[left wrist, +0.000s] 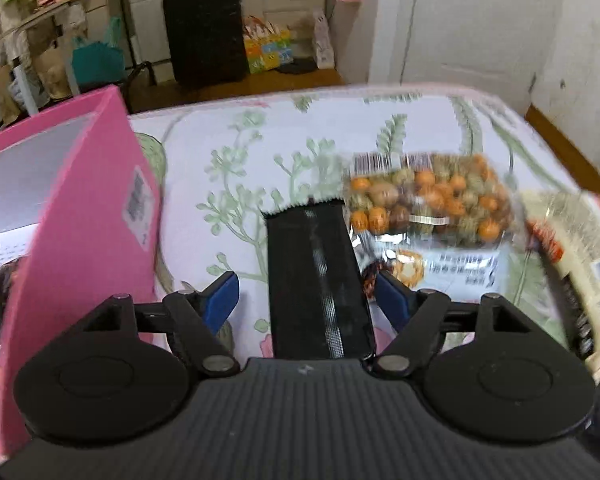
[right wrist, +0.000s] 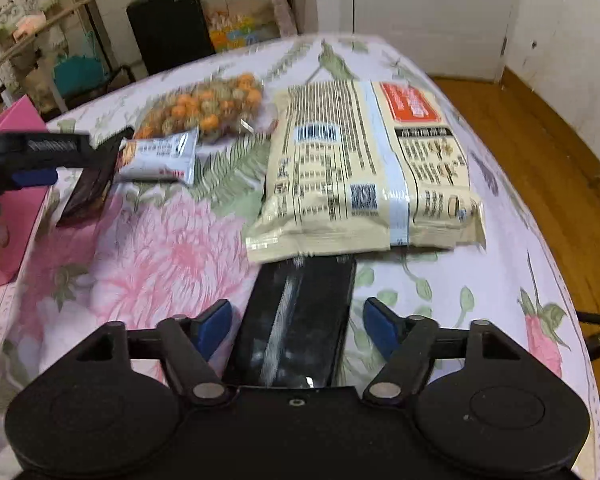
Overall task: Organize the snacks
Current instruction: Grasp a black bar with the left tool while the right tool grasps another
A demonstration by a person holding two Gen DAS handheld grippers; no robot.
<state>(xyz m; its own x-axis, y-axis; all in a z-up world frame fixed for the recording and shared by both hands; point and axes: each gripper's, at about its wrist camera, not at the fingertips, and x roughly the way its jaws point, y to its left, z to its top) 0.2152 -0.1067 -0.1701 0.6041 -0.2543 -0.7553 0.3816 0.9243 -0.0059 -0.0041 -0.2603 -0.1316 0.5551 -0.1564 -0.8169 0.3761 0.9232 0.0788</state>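
Behind, a wooden floor (right wrist: 548, 152) and a black suitcase (left wrist: 204, 32) stand by white walls. Up front is a wide surface (right wrist: 160, 248) with a cloth of pink flowers and green leaves.

A tall pink box (left wrist: 84, 216) stands at the left edge. It is open on top, and some packets show inside it.

A big cream snack bag (right wrist: 364, 168) lies flat on the right part of the cloth, with its back label up. Farther back is a clear bag of orange and green balls (left wrist: 428, 200). It lies just beside the cream bag.

The left claw (left wrist: 308, 296) is near the pink box. Its blue pads (left wrist: 224, 296) are spread wide. A long black packet (left wrist: 316, 280) sits in the gap, and neither pad touches it.

The right claw (right wrist: 296, 324) is just in front of the cream bag. It is spread wide too. A second black packet (right wrist: 296, 320) lies between its pads without touching them.

A small white snack packet (right wrist: 160, 154) lies in front of the bag of balls, close to the left claw.
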